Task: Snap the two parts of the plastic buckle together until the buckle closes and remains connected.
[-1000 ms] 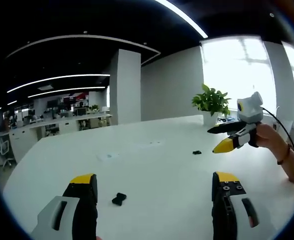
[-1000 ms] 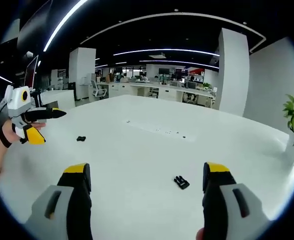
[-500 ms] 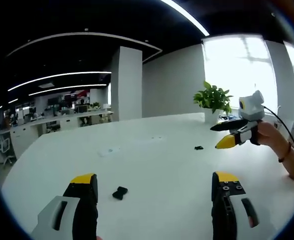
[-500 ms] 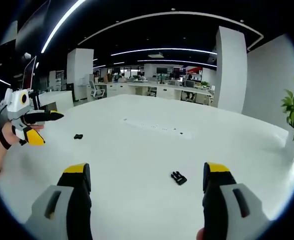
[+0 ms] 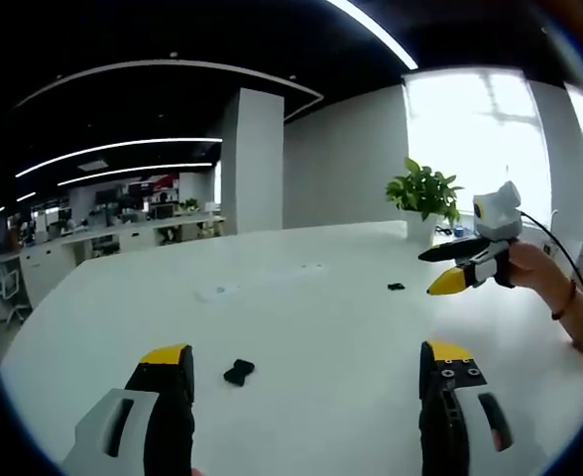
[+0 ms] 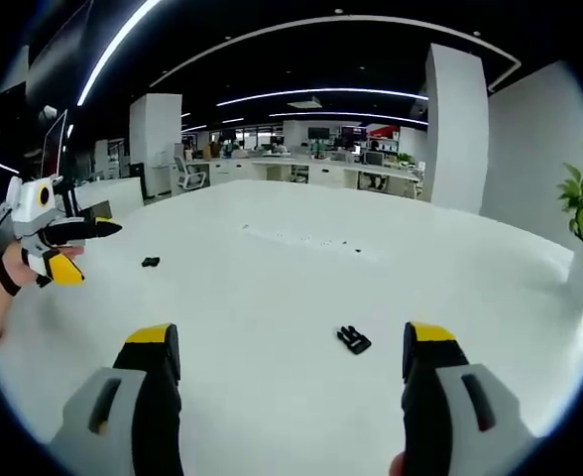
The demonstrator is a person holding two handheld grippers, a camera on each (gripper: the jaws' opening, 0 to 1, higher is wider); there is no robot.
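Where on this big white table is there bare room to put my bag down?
Nearly everywhere. The white table is bare between the two small black buckle parts, one just ahead of the right gripper, the other near the left gripper. The edge by the potted plant is busier.

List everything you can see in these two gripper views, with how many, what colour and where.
Black plastic buckle parts: two, black, apart on the table; one near the left gripper, one with prongs near the right gripper.
Large white table: one, white, under both parts.
Green potted plant: one, green, at the table's far edge by the window.
White column: one, white, beyond the table.
Office desks: several, white, in the background.
Left gripper: one, black with yellow tips, open, empty.
Right gripper: one, same colours, open, empty.
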